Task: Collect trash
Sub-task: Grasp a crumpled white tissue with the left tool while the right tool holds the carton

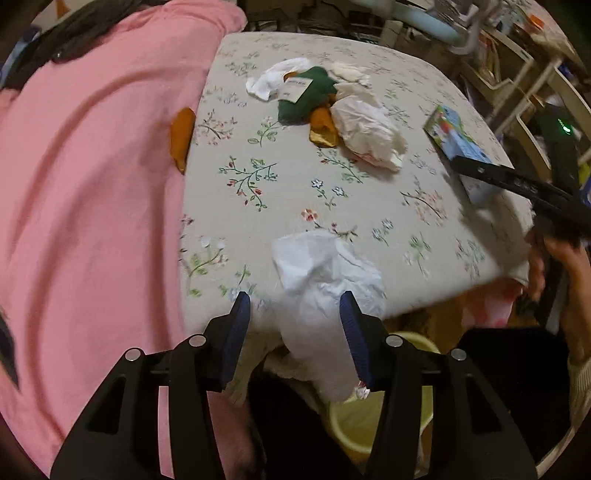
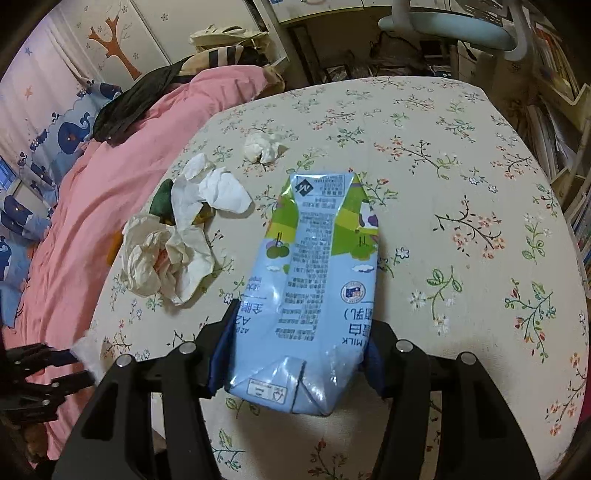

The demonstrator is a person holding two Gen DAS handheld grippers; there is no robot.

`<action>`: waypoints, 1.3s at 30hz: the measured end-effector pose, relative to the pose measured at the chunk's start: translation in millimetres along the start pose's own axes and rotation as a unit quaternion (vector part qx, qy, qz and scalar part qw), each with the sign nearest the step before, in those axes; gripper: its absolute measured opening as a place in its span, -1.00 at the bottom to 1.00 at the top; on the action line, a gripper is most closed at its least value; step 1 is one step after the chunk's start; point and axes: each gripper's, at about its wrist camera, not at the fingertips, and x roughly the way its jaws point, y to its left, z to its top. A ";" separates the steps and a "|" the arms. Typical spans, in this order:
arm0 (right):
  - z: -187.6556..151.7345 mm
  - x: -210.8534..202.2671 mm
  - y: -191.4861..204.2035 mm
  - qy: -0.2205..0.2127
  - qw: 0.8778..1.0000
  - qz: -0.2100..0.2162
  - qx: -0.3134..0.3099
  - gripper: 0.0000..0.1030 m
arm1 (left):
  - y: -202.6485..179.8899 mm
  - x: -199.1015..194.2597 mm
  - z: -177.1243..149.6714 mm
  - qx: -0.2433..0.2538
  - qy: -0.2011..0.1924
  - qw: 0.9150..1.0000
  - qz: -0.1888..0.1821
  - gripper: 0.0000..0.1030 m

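My left gripper (image 1: 295, 314) hangs over the near edge of the flowered table (image 1: 280, 206), above a yellow bin (image 1: 354, 424). A crumpled white tissue (image 1: 325, 280) sits between its blue pads, lying against the right pad with a gap to the left one; the jaws are open. In the right wrist view my right gripper (image 2: 295, 354) is shut on a light blue milk carton (image 2: 317, 266) that lies flat on the table (image 2: 461, 177), one pad on each side. The carton (image 1: 454, 136) and a right gripper finger (image 1: 517, 184) also show in the left wrist view.
A heap of trash lies mid-table: white tissues (image 2: 166, 254), a green wrapper (image 1: 306, 96), an orange wrapper (image 1: 323, 127) and another tissue ball (image 2: 262, 147). A pink blanket (image 1: 92, 203) borders the table's left side. Shelves (image 1: 532, 81) stand at the right, a chair base (image 2: 450, 22) behind.
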 end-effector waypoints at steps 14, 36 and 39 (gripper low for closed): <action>11.4 8.2 2.6 -0.007 1.000 0.004 0.005 0.35 | -45.8 12.7 101.1 0.001 -0.063 0.998 -0.019 0.17; 10.0 8.2 -2.9 -0.008 0.999 0.041 0.024 -0.03 | -46.5 28.7 113.1 -0.054 -0.098 0.992 -0.059 -0.56; 9.2 7.5 -5.3 -0.008 0.998 0.047 0.033 -0.03 | -35.2 13.8 110.5 -0.060 -0.118 0.989 -0.071 -0.59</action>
